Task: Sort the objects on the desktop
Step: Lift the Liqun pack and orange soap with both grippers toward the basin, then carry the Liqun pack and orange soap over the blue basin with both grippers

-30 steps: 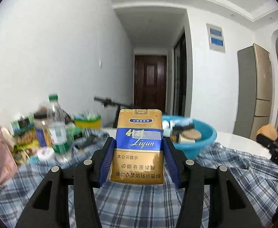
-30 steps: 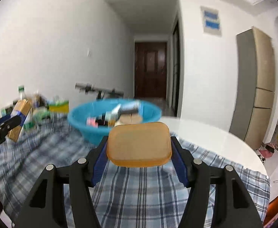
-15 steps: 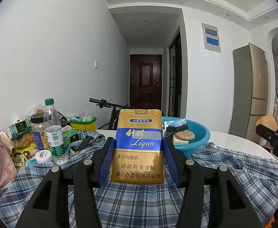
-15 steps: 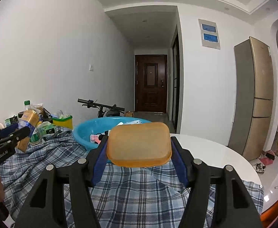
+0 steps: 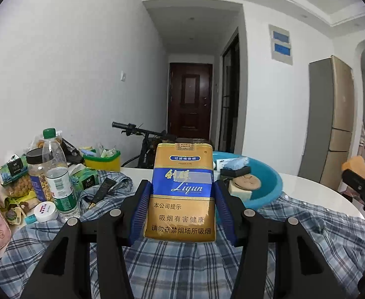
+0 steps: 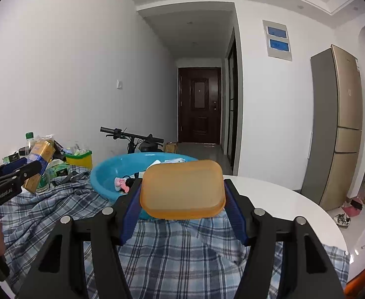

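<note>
Cigarette pack point(image 5: 181, 191) clamped upright in left tongs point(image 5: 181, 209); right tongs point(image 6: 182, 199) grip orange soap dish point(image 6: 182, 189) near blue basin point(image 6: 110, 172)

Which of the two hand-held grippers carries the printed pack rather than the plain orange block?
The left hand-held gripper, clamped on the gold-and-blue cigarette pack; the right grips the unprinted orange block.
</note>
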`<state>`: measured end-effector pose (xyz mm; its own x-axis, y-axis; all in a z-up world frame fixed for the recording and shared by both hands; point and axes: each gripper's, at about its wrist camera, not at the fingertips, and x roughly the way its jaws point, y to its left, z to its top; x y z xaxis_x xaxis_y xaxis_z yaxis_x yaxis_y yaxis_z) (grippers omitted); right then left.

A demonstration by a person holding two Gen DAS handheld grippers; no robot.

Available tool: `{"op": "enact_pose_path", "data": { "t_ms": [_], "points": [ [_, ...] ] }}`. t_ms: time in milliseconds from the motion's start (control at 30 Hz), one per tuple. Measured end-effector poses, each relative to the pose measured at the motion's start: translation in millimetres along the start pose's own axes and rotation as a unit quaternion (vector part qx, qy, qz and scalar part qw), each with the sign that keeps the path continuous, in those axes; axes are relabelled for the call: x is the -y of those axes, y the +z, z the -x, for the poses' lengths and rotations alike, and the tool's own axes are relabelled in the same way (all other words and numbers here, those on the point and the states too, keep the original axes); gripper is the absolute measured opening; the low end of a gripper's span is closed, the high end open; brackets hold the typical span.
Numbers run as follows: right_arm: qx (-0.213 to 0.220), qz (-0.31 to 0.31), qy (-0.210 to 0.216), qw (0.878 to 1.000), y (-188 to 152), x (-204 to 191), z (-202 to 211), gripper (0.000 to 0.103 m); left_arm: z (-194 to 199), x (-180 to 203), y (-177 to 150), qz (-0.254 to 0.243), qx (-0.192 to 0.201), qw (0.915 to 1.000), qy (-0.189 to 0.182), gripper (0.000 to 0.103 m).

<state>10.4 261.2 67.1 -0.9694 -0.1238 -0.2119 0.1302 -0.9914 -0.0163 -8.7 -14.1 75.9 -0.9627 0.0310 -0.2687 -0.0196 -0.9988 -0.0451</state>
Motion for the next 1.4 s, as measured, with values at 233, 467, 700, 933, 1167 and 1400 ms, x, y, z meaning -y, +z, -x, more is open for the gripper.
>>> {"op": "enact_pose_path", "data": {
  "t_ms": [233,467,700,933,1167,1400],
  "points": [
    [0.003,0.016,-0.005,1.0,19.4,5.7,-23.3,0.061,-32.9,-4.6,26.8,0.009,-0.016,0.9998,0.009,0.054],
    [0.008,0.021,0.012,1.0,42.9,8.2,-57.5,0.061,-70.3,-1.5,48.6,0.021,-0.019,0.9996,-0.01,0.054],
    [0.02,0.008,0.009,1.0,68.5,11.0,-90.0,0.061,-112.8,-2.5,66.3,0.029,-0.02,0.9994,0.001,0.054],
    [0.016,-0.011,0.02,1.0,98.6,11.1,-133.9,0.061,-161.1,4.2,83.8,0.029,-0.035,0.9989,0.007,0.054],
    [0.01,-0.034,0.035,0.999,115.0,6.7,-182.8,0.061,-205.9,16.1,107.2,0.022,-0.027,0.9994,-0.007,0.054],
    [0.009,-0.05,0.035,0.998,120.7,10.3,-220.0,0.061,-241.5,21.7,131.1,0.03,-0.005,0.9994,-0.015,0.054]
  ]
}}
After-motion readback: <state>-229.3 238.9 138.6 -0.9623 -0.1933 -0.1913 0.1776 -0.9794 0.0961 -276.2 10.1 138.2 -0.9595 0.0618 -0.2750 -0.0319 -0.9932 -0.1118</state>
